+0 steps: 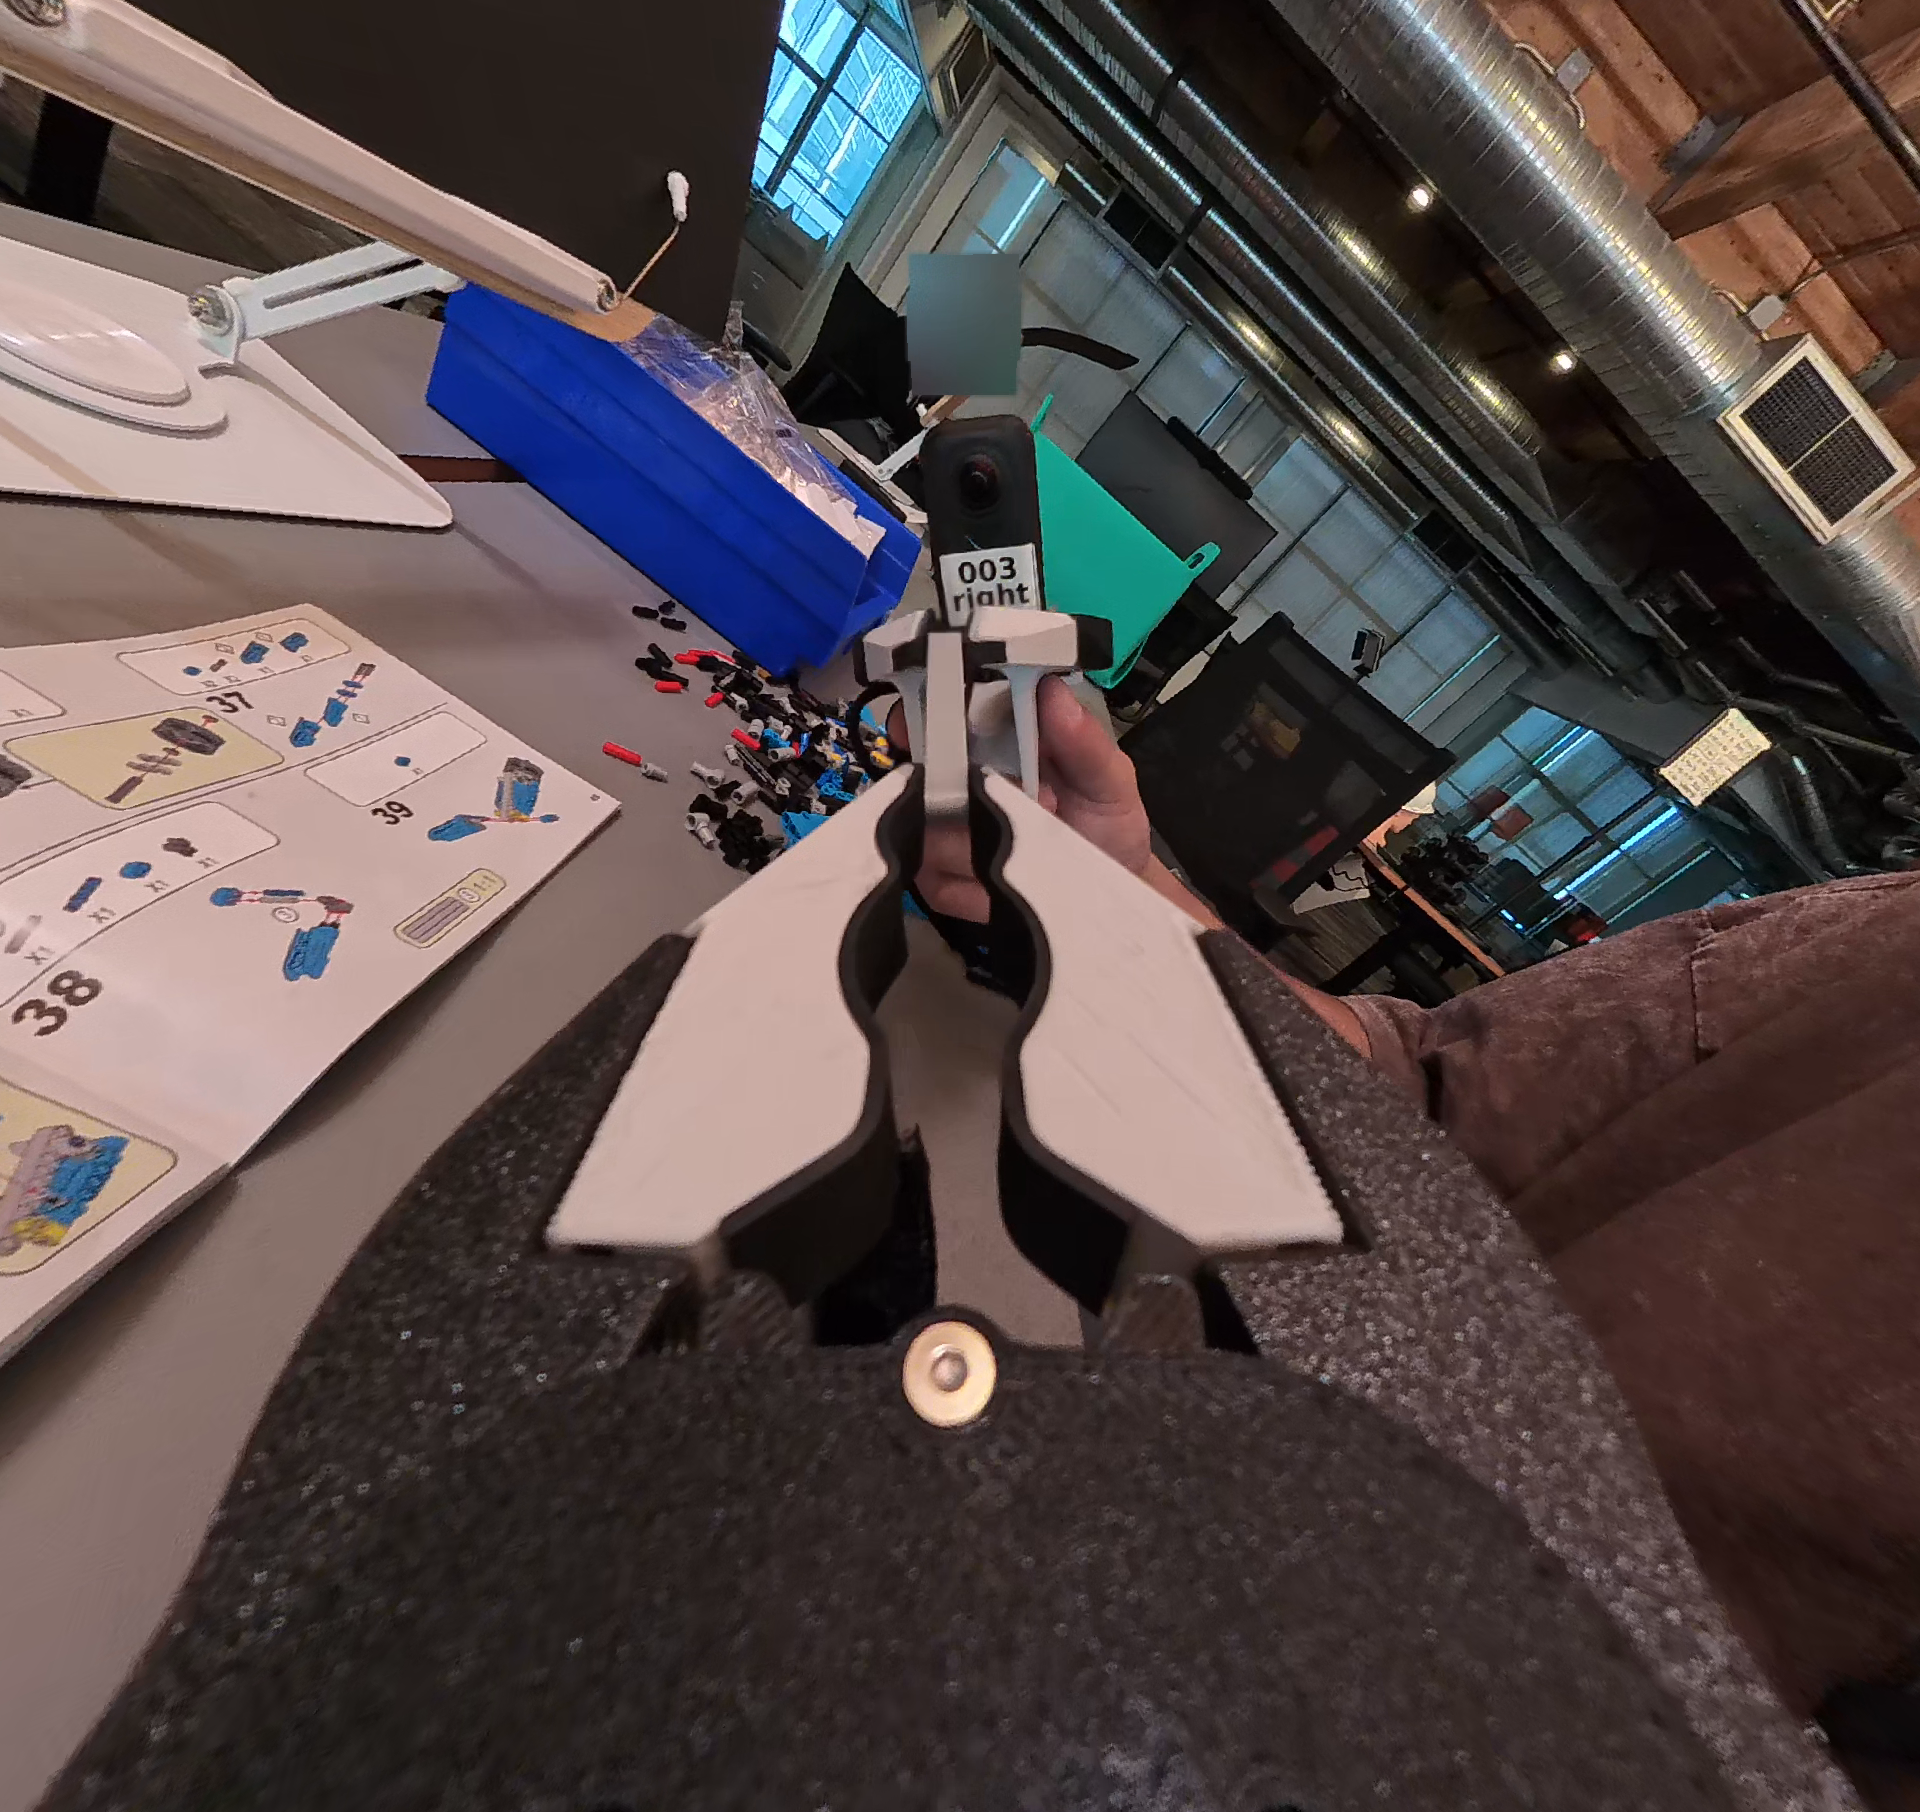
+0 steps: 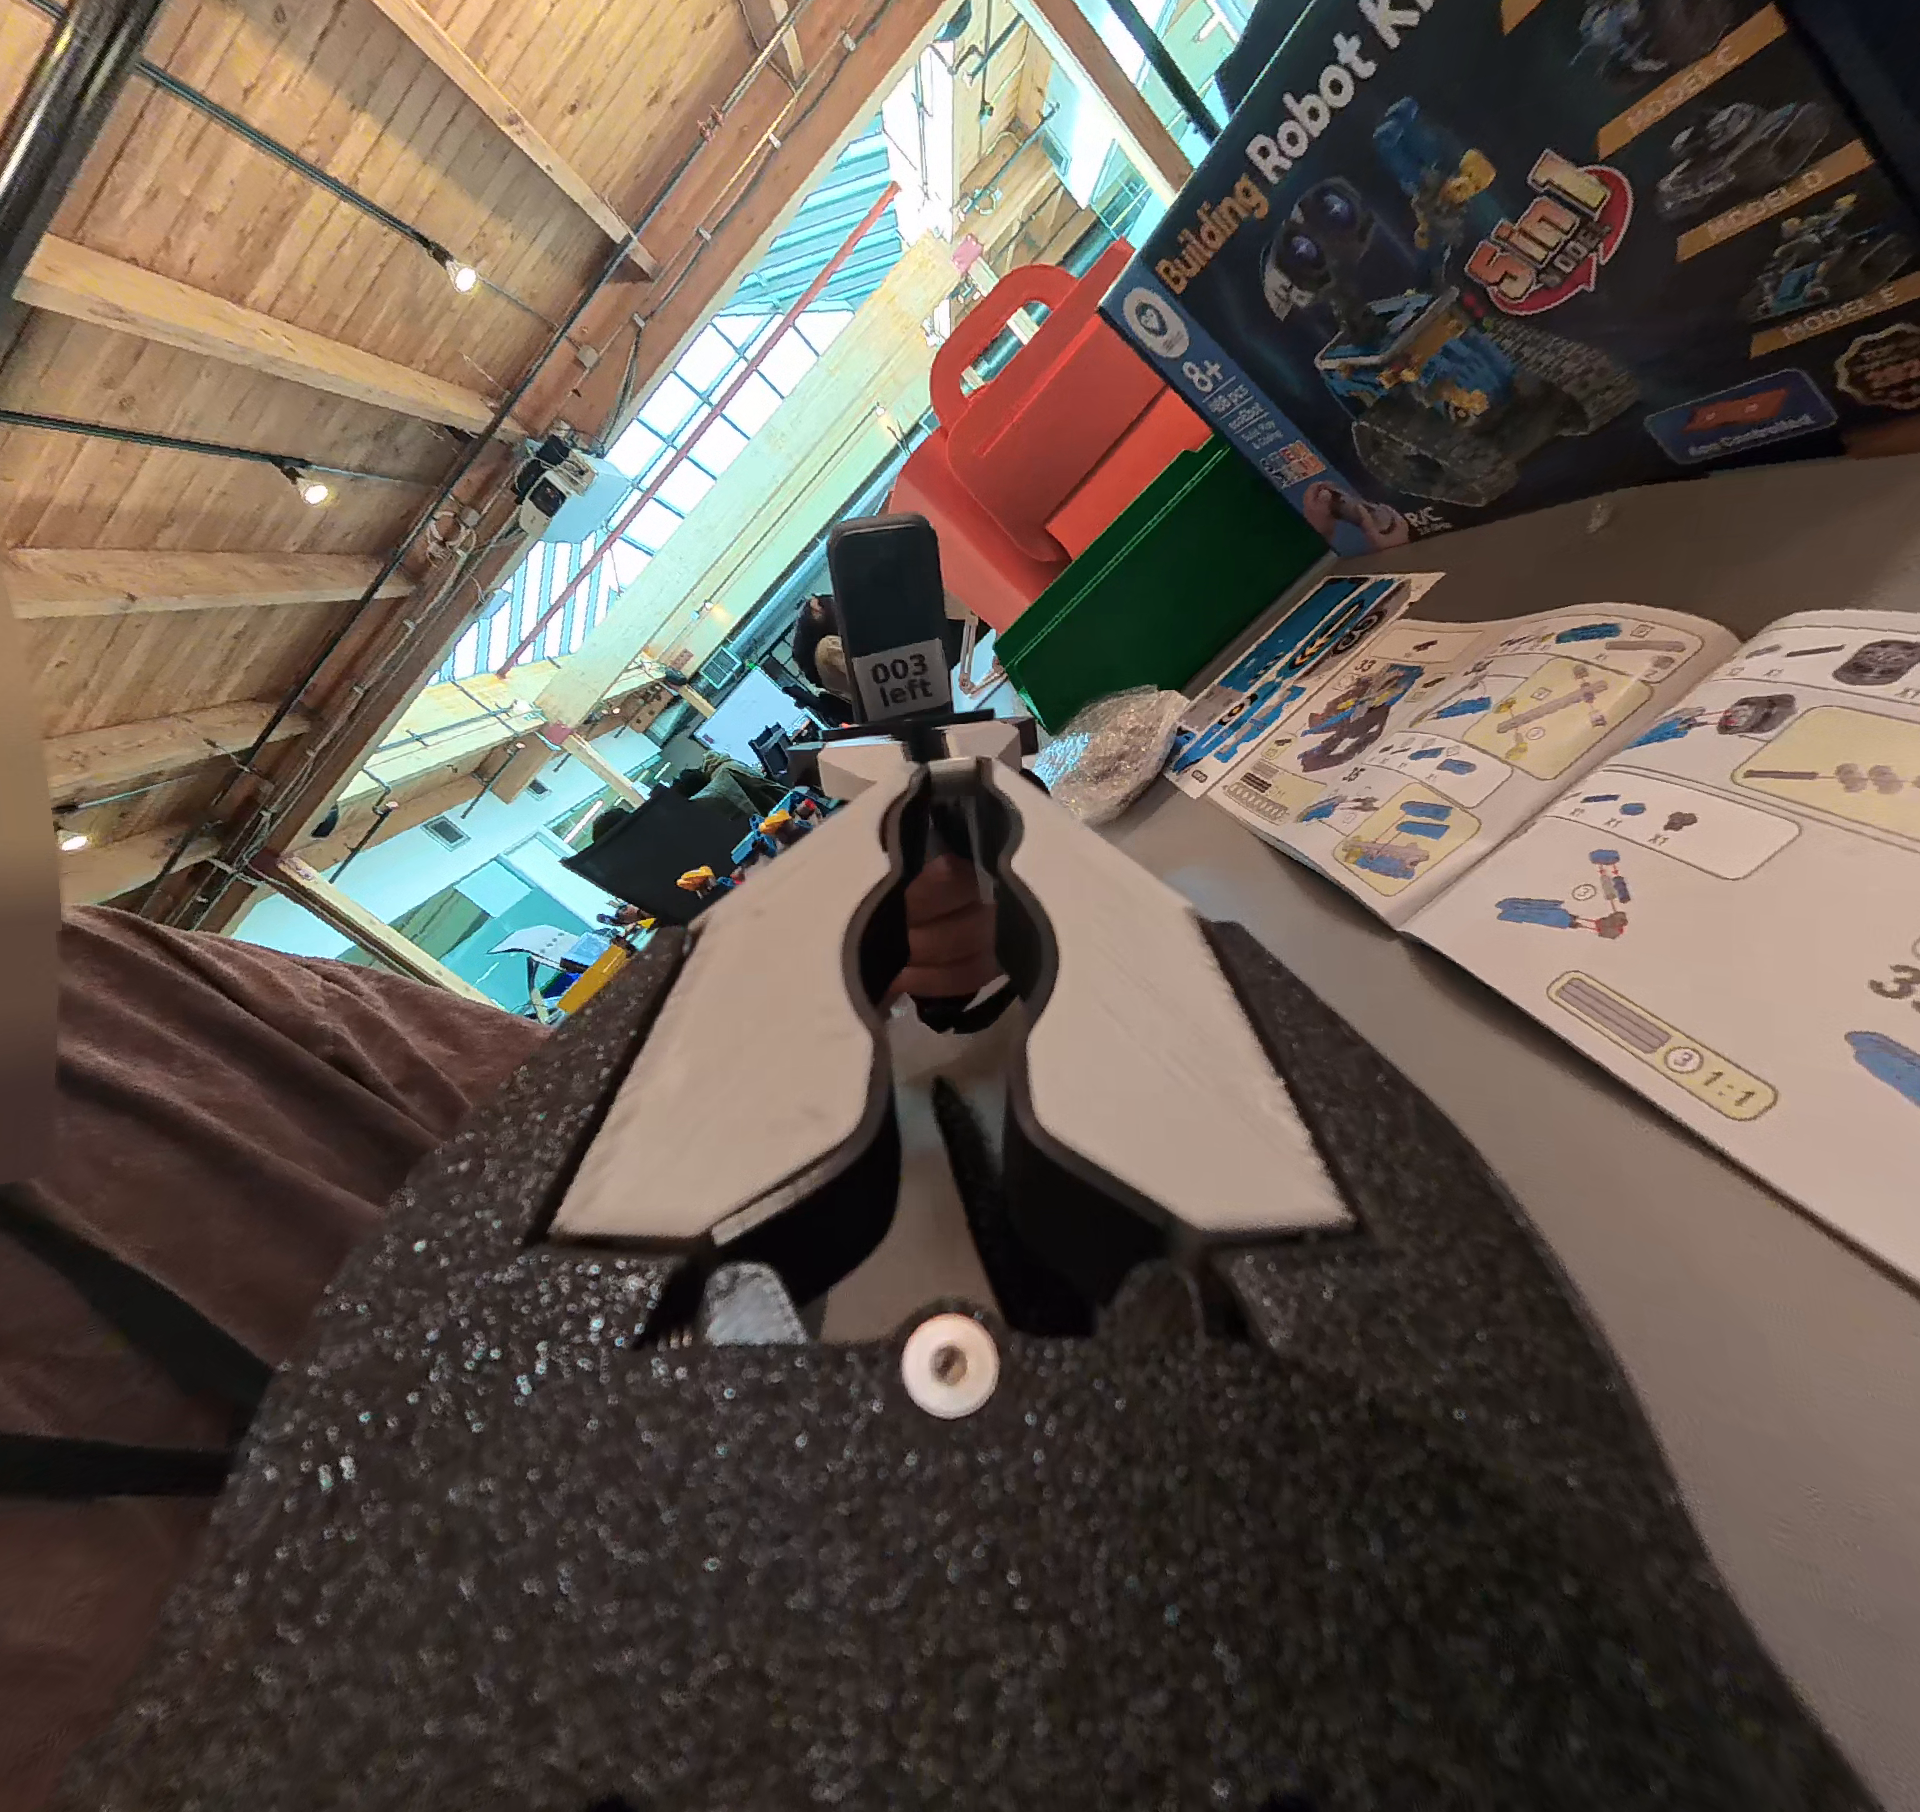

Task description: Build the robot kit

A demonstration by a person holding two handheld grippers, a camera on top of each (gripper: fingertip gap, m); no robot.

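The left gripper (image 1: pixel 948 806) and the right gripper (image 2: pixel 951 791) point at each other above the grey table (image 1: pixel 582 557), fingertips nearly meeting, and each has its jaws almost closed on nothing. An open instruction booklet (image 1: pixel 260 827) lies beside them. The small loose building pieces (image 1: pixel 769 744) lie scattered near the blue bin (image 1: pixel 644 474), apparently unassembled.

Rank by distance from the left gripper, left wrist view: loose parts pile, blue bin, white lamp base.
From the left gripper:
1. Loose parts pile, just left of the fingertips.
2. Blue bin, behind the pile.
3. White lamp base, far left.
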